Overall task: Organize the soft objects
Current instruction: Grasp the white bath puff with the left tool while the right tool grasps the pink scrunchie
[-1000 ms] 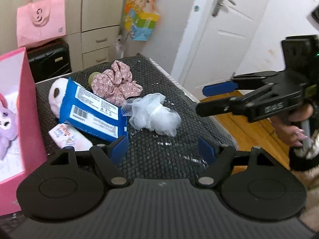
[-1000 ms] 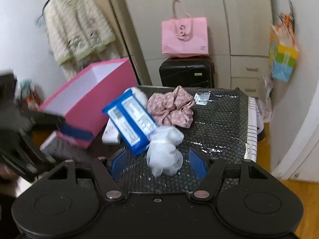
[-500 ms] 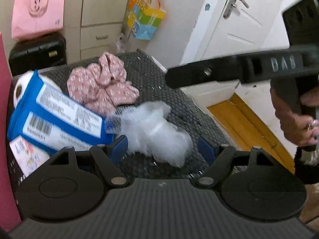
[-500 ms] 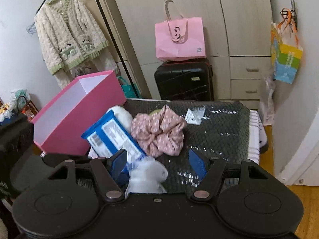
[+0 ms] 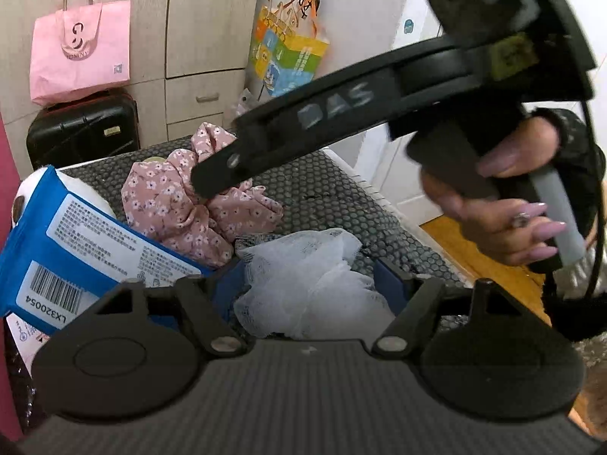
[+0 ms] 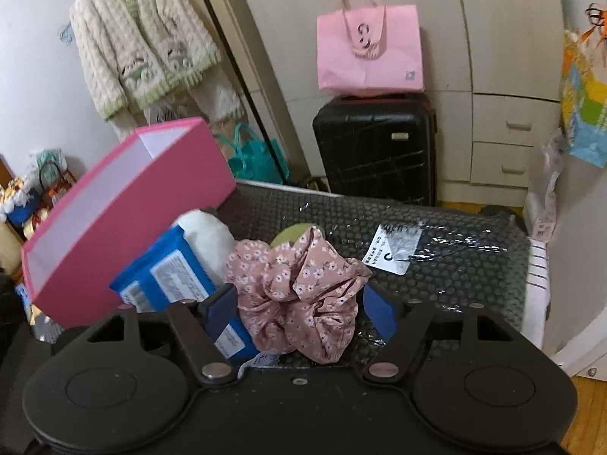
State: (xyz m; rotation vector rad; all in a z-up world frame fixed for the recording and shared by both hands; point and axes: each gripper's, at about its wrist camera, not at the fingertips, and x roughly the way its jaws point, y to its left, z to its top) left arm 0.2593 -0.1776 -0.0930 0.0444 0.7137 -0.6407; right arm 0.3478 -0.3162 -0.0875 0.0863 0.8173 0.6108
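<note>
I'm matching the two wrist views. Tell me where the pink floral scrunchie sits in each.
Left wrist: pink floral scrunchie left of centre, behind the white mesh puff.
Right wrist: scrunchie low centre, between the right claw's blue pads.
Shared landmark: black suitcase under the pink bag.

This is a bedroom in a home: tall cream cupboards with drawers (image 6: 504, 125), a fluffy cream cardigan on a hanger (image 6: 144, 45), a black hard suitcase (image 6: 375, 148) and a white door (image 5: 417, 38).
</note>
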